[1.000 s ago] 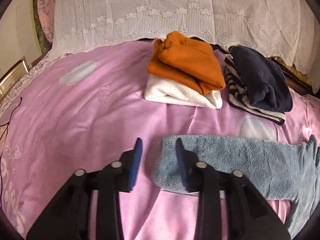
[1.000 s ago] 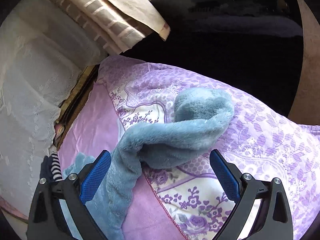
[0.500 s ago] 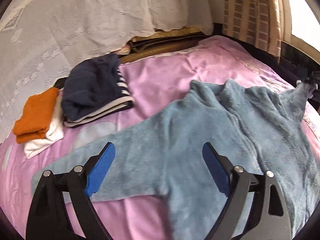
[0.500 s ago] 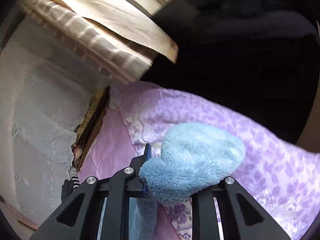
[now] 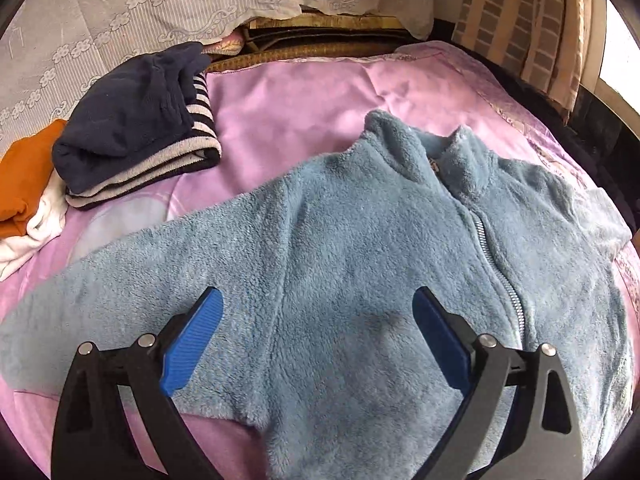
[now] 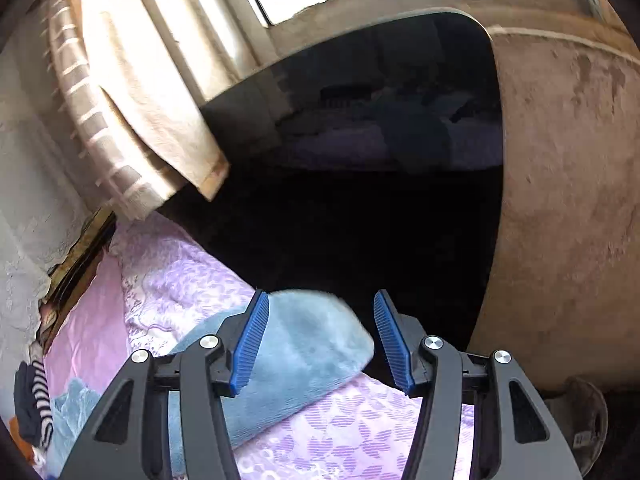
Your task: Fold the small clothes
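Note:
A blue fleece zip jacket [image 5: 360, 240] lies spread face up on the pink bed cover [image 5: 304, 96], collar toward the far side, zipper [image 5: 496, 272] right of centre. My left gripper [image 5: 316, 336] is open and empty, hovering over the jacket's chest near the left armpit. In the right wrist view the jacket's sleeve end [image 6: 308, 344] lies on the floral bed edge [image 6: 360, 432]. My right gripper [image 6: 320, 340] is open just above the sleeve end, which lies between its blue pads without being clamped.
Folded clothes sit at the far left: a navy and striped pile [image 5: 136, 128] and an orange top on a white one [image 5: 24, 184]. A lace-covered headboard [image 5: 120, 8] and curtain [image 6: 132, 112] stand behind. Beyond the bed's right edge is a dark gap [image 6: 360, 220].
My right gripper, shut on the sleeve end half a second ago, has opened and the sleeve lies on the bed. My left gripper has moved closer over the jacket's chest, staying open.

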Available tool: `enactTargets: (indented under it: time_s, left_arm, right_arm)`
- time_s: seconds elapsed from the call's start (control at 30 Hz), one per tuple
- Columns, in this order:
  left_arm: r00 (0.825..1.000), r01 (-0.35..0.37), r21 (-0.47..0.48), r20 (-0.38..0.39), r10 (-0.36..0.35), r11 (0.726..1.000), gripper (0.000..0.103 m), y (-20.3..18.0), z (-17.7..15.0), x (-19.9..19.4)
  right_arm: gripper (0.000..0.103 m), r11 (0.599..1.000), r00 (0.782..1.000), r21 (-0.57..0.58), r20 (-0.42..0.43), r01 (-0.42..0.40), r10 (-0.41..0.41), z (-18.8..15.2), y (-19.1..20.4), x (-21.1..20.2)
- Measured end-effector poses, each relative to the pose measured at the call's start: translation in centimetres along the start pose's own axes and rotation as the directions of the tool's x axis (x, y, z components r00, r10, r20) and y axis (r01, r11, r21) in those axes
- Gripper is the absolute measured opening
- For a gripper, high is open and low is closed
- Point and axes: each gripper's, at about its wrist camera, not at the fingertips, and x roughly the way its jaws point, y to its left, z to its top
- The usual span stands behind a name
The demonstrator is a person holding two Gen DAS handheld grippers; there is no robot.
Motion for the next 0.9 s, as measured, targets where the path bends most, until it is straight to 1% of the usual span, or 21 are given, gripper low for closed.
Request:
enactTargets:
  time_s: [0.03, 0.07, 0.1, 0.13, 0.17, 0.2, 0.23, 0.27, 0.33, 0.37, 0.4, 0.47, 0.57, 0.6, 0.67, 0.73, 0.77, 0.8, 0.83, 0.87, 0.9]
  left_arm:
    - [1.000, -0.016, 0.001, -0.008, 0.016, 1.000, 0.093, 0.1, 0.1, 0.3]
    - [0.999, -0.043, 0.004, -0.022, 0.043, 0.999, 0.097, 0.2, 0.2, 0.7]
    - [0.996, -0.084, 0.012, -0.038, 0.084, 0.996, 0.097, 0.5, 0.2, 1.4]
    - [0.989, -0.135, 0.021, -0.059, 0.136, 0.991, 0.099, 0.8, 0.0, 2.2]
    - [0.984, -0.151, 0.014, -0.090, 0.151, 0.988, 0.099, 1.4, -0.1, 3.0]
    - [0.987, -0.114, -0.017, -0.117, 0.111, 0.993, 0.099, 2.3, -0.2, 3.4]
    - [0.989, -0.089, -0.053, -0.120, 0.082, 0.995, 0.099, 3.0, -0.2, 3.2]
    - [0.989, -0.102, -0.065, -0.116, 0.094, 0.993, 0.099, 3.3, -0.1, 2.8]
    - [0.987, -0.140, -0.045, -0.083, 0.136, 0.989, 0.098, 2.8, 0.2, 1.5]
    - [0.990, -0.127, -0.026, -0.065, 0.125, 0.992, 0.098, 2.0, 0.5, 0.9]
    - [0.994, -0.098, -0.001, -0.051, 0.098, 0.995, 0.098, 0.9, 1.0, 0.4]
    - [0.999, -0.043, 0.065, -0.028, 0.045, 0.997, 0.098, -2.4, 2.4, -0.1]
    - [0.999, -0.036, 0.149, -0.003, 0.036, 0.988, 0.098, -8.0, 5.1, 0.6]
    - [1.000, -0.020, 0.161, -0.007, 0.022, 0.987, 0.098, -9.7, 6.1, 1.2]
    - [0.998, 0.058, 0.167, -0.042, -0.051, 0.984, 0.098, -13.1, 7.8, 2.8]
    - [0.987, 0.141, 0.212, -0.107, -0.121, 0.967, 0.098, -16.9, 8.9, 4.9]
    - [0.986, 0.140, 0.253, -0.121, -0.112, 0.957, 0.098, -18.9, 8.9, 6.0]
    - [0.991, 0.098, 0.290, -0.120, -0.065, 0.952, 0.098, -20.3, 8.9, 7.1]
    - [0.992, 0.044, 0.322, -0.123, -0.005, 0.946, 0.099, -21.4, 8.7, 8.4]
    - [0.989, 0.018, 0.338, -0.145, 0.033, 0.941, 0.099, -22.2, 8.5, 9.8]
    - [0.987, 0.031, 0.318, -0.157, 0.020, 0.948, 0.099, -22.2, 8.5, 10.4]
  right_arm:
    - [0.058, 0.997, 0.998, -0.060, -0.026, -0.051, 0.050, -0.5, 1.6, -0.1]
    - [0.066, 0.986, 0.990, -0.116, -0.086, -0.121, 0.111, -1.2, 3.2, 0.3]
    - [0.071, 0.972, 0.977, -0.168, -0.160, -0.166, 0.139, -2.1, 4.7, 1.2]
    - [0.071, 0.963, 0.966, -0.210, -0.232, -0.166, 0.116, -3.1, 5.8, 2.4]
    - [0.071, 0.963, 0.957, -0.229, -0.282, -0.140, 0.072, -3.8, 6.1, 3.8]
    - [0.070, 0.968, 0.953, -0.223, -0.302, -0.112, 0.041, -4.2, 5.6, 4.8]
    - [0.068, 0.975, 0.953, -0.191, -0.297, -0.114, 0.053, -4.1, 4.7, 5.1]
    - [0.065, 0.981, 0.959, -0.152, -0.274, -0.121, 0.076, -3.8, 3.7, 4.6]
    - [0.067, 0.989, 0.976, -0.122, -0.210, -0.082, 0.056, -3.0, 2.7, 2.8]
    - [0.070, 0.989, 0.983, -0.131, -0.180, -0.068, 0.043, -2.5, 3.1, 2.1]
    - [0.072, 0.986, 0.985, -0.147, -0.163, -0.080, 0.056, -2.2, 3.6, 1.4]
    - [0.073, 0.969, 0.978, -0.197, -0.172, -0.150, 0.117, -2.1, 6.0, 0.4]
    - [0.082, 0.911, 0.952, -0.316, -0.239, -0.264, 0.193, -4.0, 11.2, 0.2]
    - [0.082, 0.889, 0.943, -0.353, -0.264, -0.291, 0.204, -5.1, 13.2, 0.0]
    - [0.082, 0.849, 0.918, -0.397, -0.329, -0.349, 0.224, -7.4, 15.5, -0.3]
    - [0.082, 0.829, 0.890, -0.407, -0.403, -0.383, 0.214, -8.8, 15.7, 0.7]
    - [0.082, 0.832, 0.886, -0.414, -0.428, -0.370, 0.181, -9.4, 15.2, 1.3]
    - [0.082, 0.834, 0.885, -0.425, -0.442, -0.352, 0.147, -9.9, 14.2, 1.4]
    - [0.083, 0.831, 0.879, -0.424, -0.454, -0.359, 0.148, -10.0, 13.4, 2.1]
    - [0.082, 0.822, 0.868, -0.413, -0.461, -0.393, 0.184, -9.7, 11.9, 1.5]
    - [0.081, 0.818, 0.866, -0.407, -0.458, -0.406, 0.202, -8.9, 10.4, 0.9]
